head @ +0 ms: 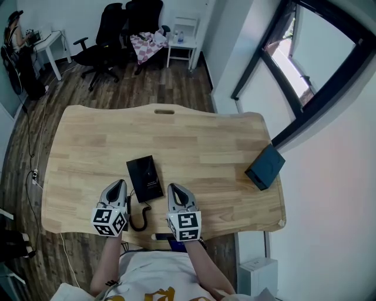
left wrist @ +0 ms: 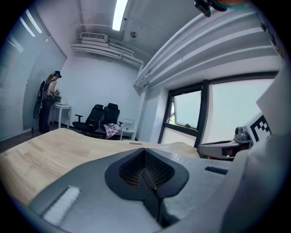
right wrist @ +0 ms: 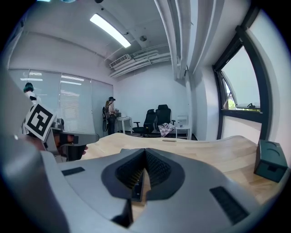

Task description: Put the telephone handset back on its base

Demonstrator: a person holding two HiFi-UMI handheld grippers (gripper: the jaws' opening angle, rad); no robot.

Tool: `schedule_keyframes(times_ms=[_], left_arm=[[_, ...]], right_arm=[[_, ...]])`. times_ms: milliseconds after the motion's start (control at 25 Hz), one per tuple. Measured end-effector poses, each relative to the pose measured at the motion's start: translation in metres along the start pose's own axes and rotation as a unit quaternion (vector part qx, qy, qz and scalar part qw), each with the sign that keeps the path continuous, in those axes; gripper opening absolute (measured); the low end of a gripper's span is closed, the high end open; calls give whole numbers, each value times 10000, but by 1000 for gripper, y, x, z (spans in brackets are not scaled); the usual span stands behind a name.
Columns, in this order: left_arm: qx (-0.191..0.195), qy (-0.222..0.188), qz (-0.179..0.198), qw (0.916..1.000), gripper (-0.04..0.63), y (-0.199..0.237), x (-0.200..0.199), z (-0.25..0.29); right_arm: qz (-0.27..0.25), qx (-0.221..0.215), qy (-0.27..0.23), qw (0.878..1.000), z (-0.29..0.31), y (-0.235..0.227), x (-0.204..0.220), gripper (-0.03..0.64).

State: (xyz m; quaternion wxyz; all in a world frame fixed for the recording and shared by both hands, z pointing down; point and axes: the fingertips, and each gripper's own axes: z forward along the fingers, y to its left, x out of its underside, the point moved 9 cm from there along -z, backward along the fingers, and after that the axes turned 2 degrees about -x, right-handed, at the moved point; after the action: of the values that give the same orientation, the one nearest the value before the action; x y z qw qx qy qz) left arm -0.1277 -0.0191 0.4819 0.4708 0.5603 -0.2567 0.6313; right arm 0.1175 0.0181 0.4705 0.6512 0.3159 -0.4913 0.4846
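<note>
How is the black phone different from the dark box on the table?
The black phone lies flat and thin near the table's front middle, while the dark box is chunkier and sits at the right edge. The phone is black; the box looks dark blue-green. A black cord runs from the phone, but the box shows no cord. Both are dark, rectangular and rest on the wooden table.

Place: was an office | Evidence: black swivel chairs (head: 103, 35), white desk (head: 50, 44), ceiling strip light (left wrist: 119, 13), window blinds (right wrist: 77, 104), wooden counter (head: 194, 141)
</note>
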Motion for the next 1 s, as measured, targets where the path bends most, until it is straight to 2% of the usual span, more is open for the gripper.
schedule_keyframes(times_ms=[280, 440, 1000], left_arm=[[26, -205, 104, 9997, 3, -15, -12, -22], [-34, -288, 34, 9996, 2, -21, -12, -34], [-32, -403, 86, 9991, 3, -26, -18, -41]], right_arm=[[6, -36, -139, 9999, -19, 5, 0, 6], [-10, -132, -309, 9994, -27, 9, -5, 6], [-48, -146, -429, 9990, -36, 9, -9, 6]])
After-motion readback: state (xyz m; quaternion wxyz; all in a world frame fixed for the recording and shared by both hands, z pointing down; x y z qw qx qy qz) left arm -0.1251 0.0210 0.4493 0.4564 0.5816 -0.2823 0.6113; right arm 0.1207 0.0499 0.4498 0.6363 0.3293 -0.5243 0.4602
